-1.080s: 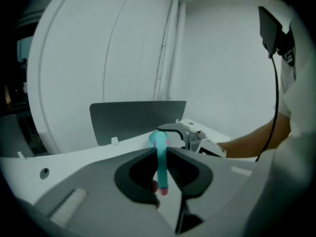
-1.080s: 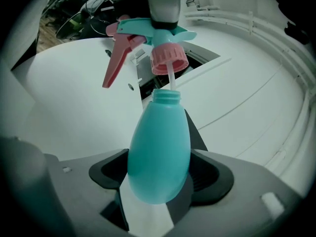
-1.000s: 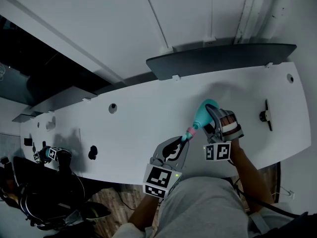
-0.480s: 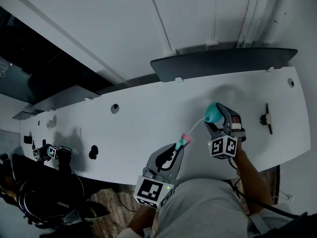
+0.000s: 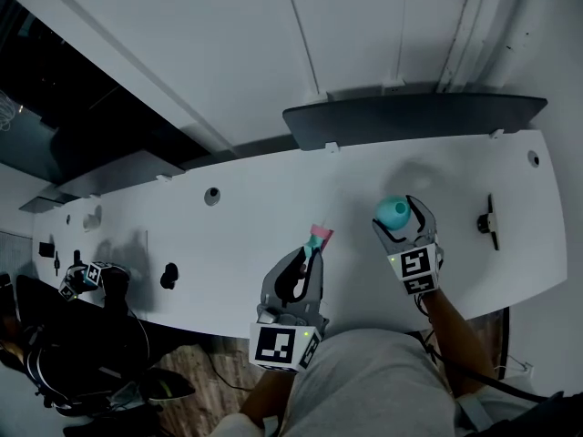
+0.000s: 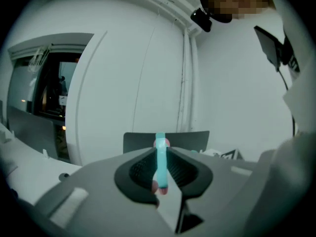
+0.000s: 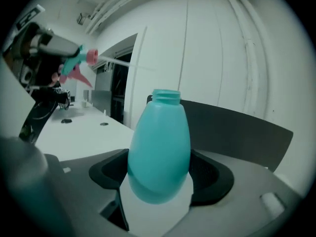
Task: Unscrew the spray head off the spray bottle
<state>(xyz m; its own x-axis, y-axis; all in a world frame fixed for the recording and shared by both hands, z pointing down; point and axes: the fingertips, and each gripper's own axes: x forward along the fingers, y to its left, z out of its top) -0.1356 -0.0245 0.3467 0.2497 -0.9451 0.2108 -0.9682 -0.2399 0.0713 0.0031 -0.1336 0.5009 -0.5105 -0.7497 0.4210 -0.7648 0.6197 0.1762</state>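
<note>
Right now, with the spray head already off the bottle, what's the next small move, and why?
Probably lower the left hand-held gripper and set the spray head down on the bare table. The head is held clear of the bottle, whose neck stands open in the right hand-held gripper, so nothing is left to unscrew.

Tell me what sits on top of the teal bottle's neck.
Nothing: the neck of the spray bottle is bare and open. The spray head is off it, clamped in the left gripper. The opaque wall hides whatever is inside the bottle.
</note>
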